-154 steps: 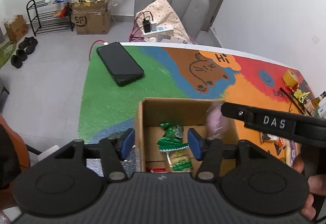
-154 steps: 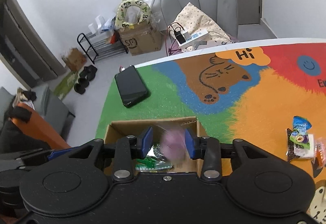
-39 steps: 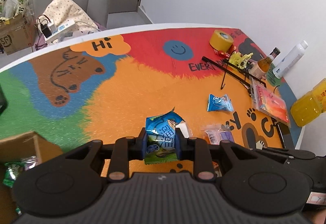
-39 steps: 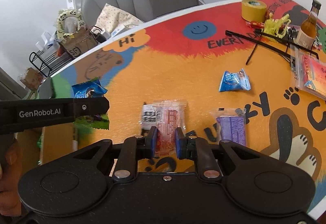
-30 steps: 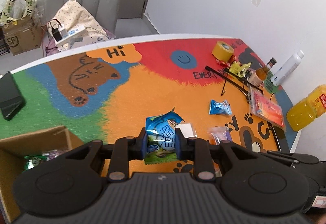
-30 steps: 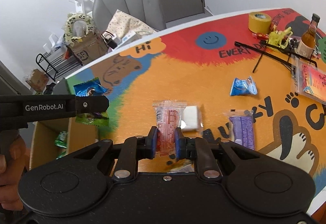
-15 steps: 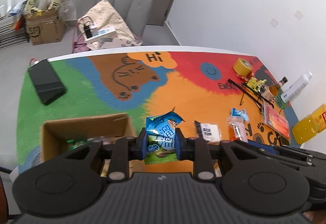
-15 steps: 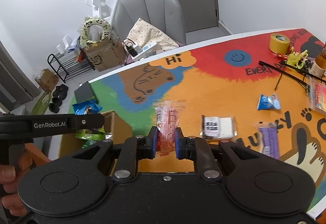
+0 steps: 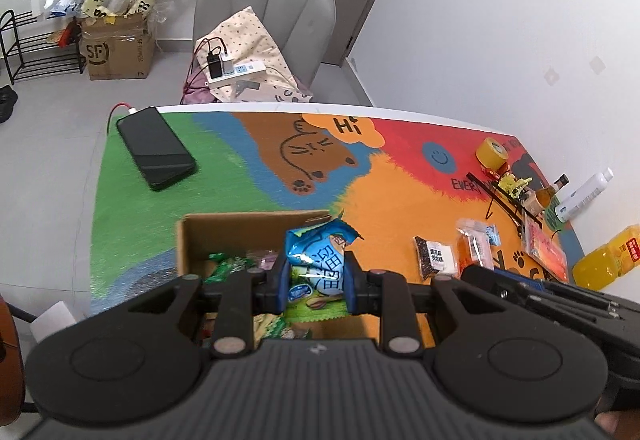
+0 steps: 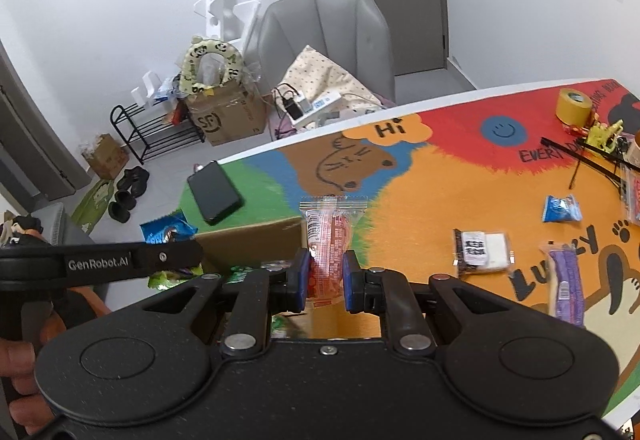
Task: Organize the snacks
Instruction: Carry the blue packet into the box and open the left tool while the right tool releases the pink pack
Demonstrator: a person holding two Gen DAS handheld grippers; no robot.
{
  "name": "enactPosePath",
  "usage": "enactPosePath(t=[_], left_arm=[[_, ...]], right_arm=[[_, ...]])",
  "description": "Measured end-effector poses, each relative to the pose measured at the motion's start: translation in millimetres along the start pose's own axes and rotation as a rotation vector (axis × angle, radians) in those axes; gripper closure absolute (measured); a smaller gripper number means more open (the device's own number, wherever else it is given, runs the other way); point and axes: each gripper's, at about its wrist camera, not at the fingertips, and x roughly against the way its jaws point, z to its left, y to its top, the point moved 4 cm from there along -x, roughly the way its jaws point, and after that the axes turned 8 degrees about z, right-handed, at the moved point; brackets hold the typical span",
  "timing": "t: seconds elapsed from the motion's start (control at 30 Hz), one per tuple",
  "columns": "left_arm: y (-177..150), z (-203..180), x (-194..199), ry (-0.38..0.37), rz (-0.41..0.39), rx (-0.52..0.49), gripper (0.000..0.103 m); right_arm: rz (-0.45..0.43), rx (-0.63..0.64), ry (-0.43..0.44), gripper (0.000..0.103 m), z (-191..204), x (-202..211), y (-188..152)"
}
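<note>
Blue snack packet is clamped upright in the left gripper over the cardboard box at 12 o'clock for dropping, while the right gripper is clamped on a red snack packet.

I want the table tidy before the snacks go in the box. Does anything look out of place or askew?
Nothing is spilled or damaged. Three snack packets still lie loose on the orange part of the mat, outside the cardboard box. A phone sits askew at the green corner, its cable trailing over the edge.
</note>
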Motion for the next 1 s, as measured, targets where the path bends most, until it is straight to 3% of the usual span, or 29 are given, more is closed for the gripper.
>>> enactPosePath(t=[0.23,0.47,0.6,0.7,0.87,1.0], left_arm=[[-12.5,26.0,1.7,-0.026,0.04,0.052,0.078],[-40.3,29.9,-25.8,-0.05,0.142,0.079,0.077],[-49.2,33.1,-36.7,0.003,0.19,0.106,0.066],[-47.8,40.2,-24.8,-0.003,0.161,0.133,0.057],[-48.2,50.6,-2.7,0.024,0.116,0.142,0.055],[-51.6,60.4,14.1,0.048,0.085,0.146,0.045]], right_arm=[[0.047,0.032,0.012,0.087,22.5,-10.1,-14.4],[0.075,0.029,0.019,0.087,25.9,-12.7,-29.2],[0.079,0.023,0.023,0.087,26.3,-14.3,-36.8],[0.083,0.023,0.031,0.087,29.0,-16.1,-42.1],[0.087,0.032,0.041,0.088,37.1,-19.5,-47.0],[0.104,0.056,0.056,0.087,48.6,-23.1,-51.3]])
